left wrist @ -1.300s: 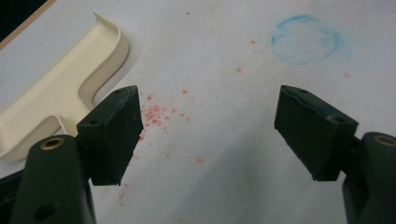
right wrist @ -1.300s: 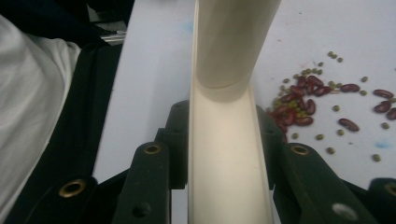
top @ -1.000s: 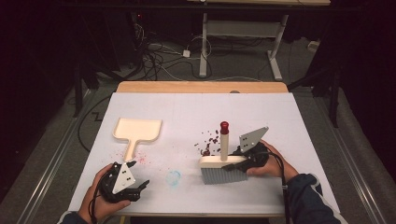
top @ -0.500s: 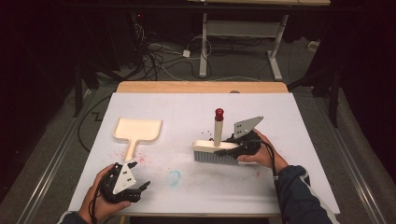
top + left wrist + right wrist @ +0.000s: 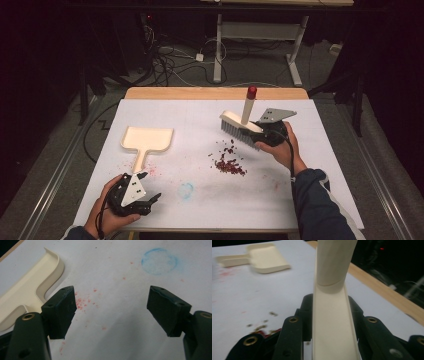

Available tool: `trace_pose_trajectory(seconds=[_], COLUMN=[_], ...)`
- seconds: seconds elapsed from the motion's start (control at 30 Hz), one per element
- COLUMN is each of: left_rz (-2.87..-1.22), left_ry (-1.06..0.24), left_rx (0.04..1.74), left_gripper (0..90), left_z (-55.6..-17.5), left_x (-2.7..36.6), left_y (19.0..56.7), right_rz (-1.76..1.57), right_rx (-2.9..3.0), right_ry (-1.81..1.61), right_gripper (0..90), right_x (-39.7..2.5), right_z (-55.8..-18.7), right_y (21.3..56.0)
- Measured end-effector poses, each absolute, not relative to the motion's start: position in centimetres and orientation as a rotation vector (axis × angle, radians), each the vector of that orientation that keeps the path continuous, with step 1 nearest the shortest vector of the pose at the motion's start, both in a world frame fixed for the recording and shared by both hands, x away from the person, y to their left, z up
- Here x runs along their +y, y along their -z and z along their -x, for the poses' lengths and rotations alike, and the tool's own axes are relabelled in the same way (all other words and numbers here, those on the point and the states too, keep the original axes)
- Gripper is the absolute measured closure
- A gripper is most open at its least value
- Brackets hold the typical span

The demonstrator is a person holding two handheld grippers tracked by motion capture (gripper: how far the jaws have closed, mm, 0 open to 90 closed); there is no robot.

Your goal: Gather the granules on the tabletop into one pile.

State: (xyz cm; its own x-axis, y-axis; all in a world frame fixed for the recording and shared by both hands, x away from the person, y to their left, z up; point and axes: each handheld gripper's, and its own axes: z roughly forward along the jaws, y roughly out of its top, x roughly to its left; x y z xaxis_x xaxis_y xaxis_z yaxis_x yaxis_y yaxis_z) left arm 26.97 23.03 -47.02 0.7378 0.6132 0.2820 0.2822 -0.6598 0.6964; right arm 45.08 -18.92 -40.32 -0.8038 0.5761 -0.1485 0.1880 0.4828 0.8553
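Observation:
A cream brush [image 5: 239, 125] with grey bristles and a red-tipped handle [image 5: 248, 106] hangs tilted above the table, right of centre. My right gripper [image 5: 261, 135] is shut on its cream back [image 5: 332, 325], and the handle [image 5: 334, 262] rises just past the jaws. A small pile of dark red crumbs [image 5: 229, 164] lies on the white tabletop in front of the brush. A cream dustpan [image 5: 149, 140] lies flat at the left, handle toward me. My left gripper [image 5: 145, 198] rests near the front left edge, open and holding nothing [image 5: 111, 307], just beside the dustpan's handle [image 5: 22, 300].
A blue chalk ring [image 5: 186, 190] and faint red smears [image 5: 82, 302] mark the white table sheet [image 5: 330, 150]. The wooden table edge [image 5: 215, 93] runs along the far side. Cables and desk legs [image 5: 218, 45] are on the dark floor beyond.
My right gripper has lifted the brush off the table and carried it away from me, tilting it; the crumb pile now lies bare in front of it. The left gripper has stayed put.

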Motion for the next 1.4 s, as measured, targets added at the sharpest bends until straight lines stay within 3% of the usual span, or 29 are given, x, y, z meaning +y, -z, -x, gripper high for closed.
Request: trace_pose_trajectory(seconds=[0.47, 0.73, 1.4], left_rz=[-2.303, -2.310, -2.328], left_ry=[-0.667, -0.667, -0.664], left_rx=[0.658, 0.655, 0.637], left_gripper=[22.8, 22.8, 22.9], left_z=[-26.8, -26.4, -26.3], left_x=[22.9, 23.2, 22.6], left_y=[47.2, 47.2, 47.1], right_rz=[-0.681, -0.529, -0.207], right_rx=[2.268, 2.350, 2.519], right_ry=[-1.106, -1.159, -1.346], right_gripper=[67.4, 66.9, 66.8], right_x=[-15.9, -14.3, -17.1], right_z=[-48.8, -46.5, -40.7], right_y=[44.3, 45.5, 45.3])
